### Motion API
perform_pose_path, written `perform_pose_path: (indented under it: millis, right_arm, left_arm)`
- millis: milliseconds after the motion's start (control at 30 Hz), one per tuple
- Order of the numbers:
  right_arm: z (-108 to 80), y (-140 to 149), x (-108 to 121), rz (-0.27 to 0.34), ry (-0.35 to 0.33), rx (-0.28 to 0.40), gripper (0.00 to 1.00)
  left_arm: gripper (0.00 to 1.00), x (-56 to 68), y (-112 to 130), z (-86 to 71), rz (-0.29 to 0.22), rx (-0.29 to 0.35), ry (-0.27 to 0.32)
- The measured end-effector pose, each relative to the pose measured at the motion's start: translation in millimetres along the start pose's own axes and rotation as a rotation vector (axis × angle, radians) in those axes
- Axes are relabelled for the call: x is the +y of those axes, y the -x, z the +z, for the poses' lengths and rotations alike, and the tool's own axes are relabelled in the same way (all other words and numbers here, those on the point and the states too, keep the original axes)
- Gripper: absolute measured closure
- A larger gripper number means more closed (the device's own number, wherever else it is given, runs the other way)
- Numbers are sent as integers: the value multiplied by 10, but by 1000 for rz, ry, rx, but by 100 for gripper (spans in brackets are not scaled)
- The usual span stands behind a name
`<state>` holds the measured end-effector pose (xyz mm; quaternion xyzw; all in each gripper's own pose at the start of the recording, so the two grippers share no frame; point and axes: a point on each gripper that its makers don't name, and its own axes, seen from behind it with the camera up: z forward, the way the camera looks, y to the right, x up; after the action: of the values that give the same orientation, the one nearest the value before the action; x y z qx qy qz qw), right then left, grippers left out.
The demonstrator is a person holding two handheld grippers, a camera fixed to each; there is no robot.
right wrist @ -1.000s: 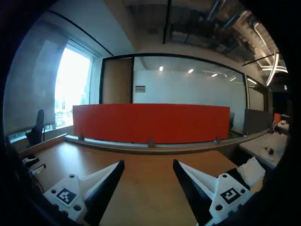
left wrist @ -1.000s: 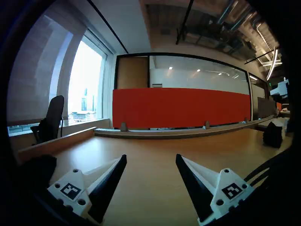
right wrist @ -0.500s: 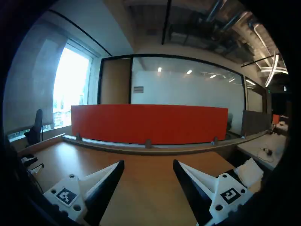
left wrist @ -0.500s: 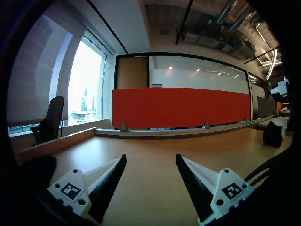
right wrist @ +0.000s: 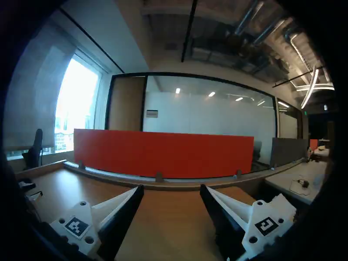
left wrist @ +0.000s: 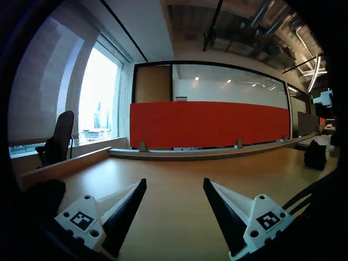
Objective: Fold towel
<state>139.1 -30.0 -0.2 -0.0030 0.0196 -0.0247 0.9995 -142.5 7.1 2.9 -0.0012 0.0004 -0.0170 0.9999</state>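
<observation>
here the left gripper (left wrist: 174, 179) and right gripper (right wrist: 172, 186) gape wide over the desk (left wrist: 243, 165).

We're in an open-plan office. Long wooden worktop (left wrist: 174, 174), red divider screen (left wrist: 209, 124), a swivel chair (left wrist: 58, 141) by the window (left wrist: 98, 100), glass-walled room (left wrist: 230, 89) behind.

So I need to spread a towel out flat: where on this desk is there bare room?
The wooden desk between the left gripper and the red divider lies bare, likewise ahead of the right gripper. It is crowded at the edges of the left gripper view: a black object far right, a dark shape near left.
</observation>
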Motion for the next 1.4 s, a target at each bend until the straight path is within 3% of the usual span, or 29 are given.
perform_pose_path:
  millis: [267,600,1100,1400]
  right_arm:
    - [-30,303,199,28,18,2,0]
    - [-9,881,348,85,26,-18,0]
    - [8,1351,239,76,-11,-3,0]
    - [14,1476,211,66,-20,-3,0]
  left_arm:
    - [3,4,2,-2,0,0,0]
    - [3,11,4,-1,0,0,0]
    - [3,5,1,-5,0,0,0]
    - [3,5,-2,-3,0,0,0]
